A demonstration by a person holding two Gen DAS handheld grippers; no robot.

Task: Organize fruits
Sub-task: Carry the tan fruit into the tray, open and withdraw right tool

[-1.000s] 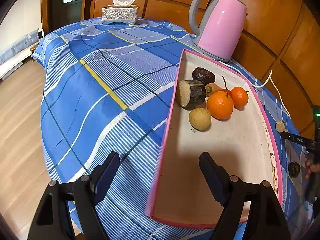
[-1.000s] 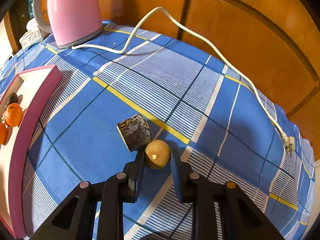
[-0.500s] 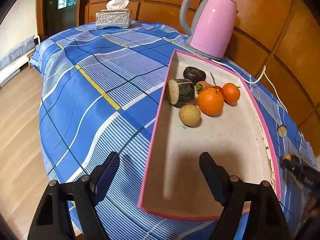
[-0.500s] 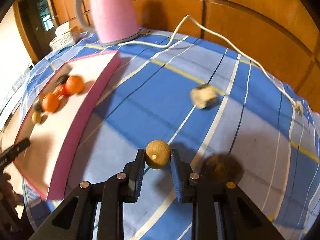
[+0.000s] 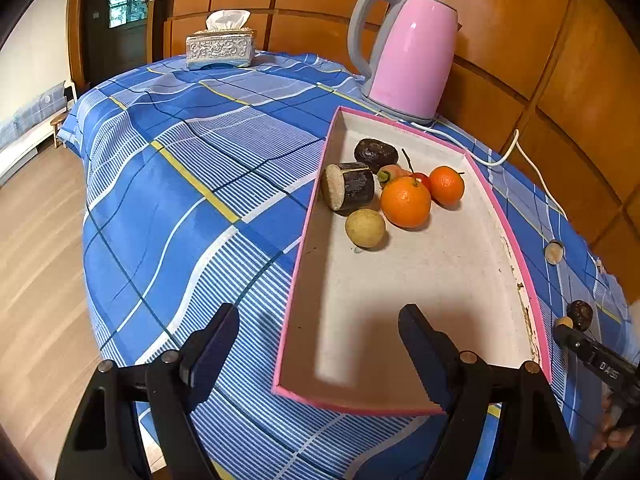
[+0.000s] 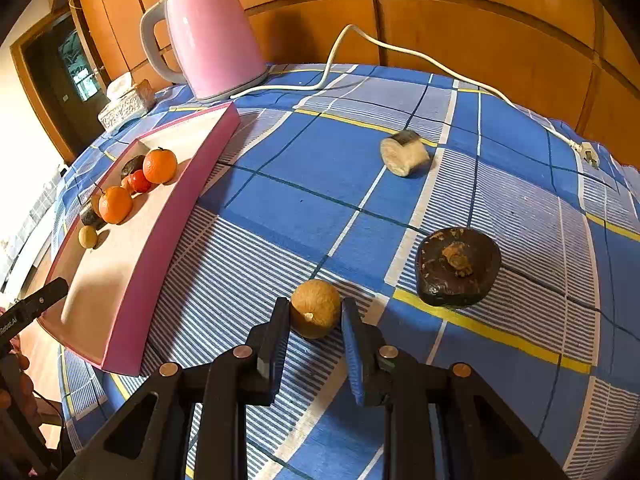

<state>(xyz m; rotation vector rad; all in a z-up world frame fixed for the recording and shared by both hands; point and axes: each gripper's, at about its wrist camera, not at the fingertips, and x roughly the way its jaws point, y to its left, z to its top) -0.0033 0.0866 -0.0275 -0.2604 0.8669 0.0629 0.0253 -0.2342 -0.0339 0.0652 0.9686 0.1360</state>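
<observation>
My right gripper [image 6: 314, 314] is shut on a small round tan fruit [image 6: 315, 307] and holds it above the blue checked cloth, to the right of the pink-rimmed tray [image 6: 168, 240]. The tray [image 5: 536, 320] holds two oranges [image 5: 405, 201], a tan fruit [image 5: 365, 228], a dark cut log piece [image 5: 349, 190], a dark fruit [image 5: 375, 153] and small red fruits. A dark flat fruit [image 6: 458, 266] and a cut log piece [image 6: 404, 152] lie on the cloth. My left gripper [image 5: 320, 344] is open and empty over the tray's near left corner.
A pink kettle [image 5: 404, 48] stands behind the tray; its white cord [image 6: 400, 52] runs along the back of the table to a plug [image 6: 586, 154]. A tissue box [image 5: 220, 46] sits at the far corner. The table edge drops to wooden floor on the left.
My right gripper has lifted the tan fruit from beside the log piece and carried it towards the tray. The dark flat fruit has come into view. My left gripper has shifted slightly.
</observation>
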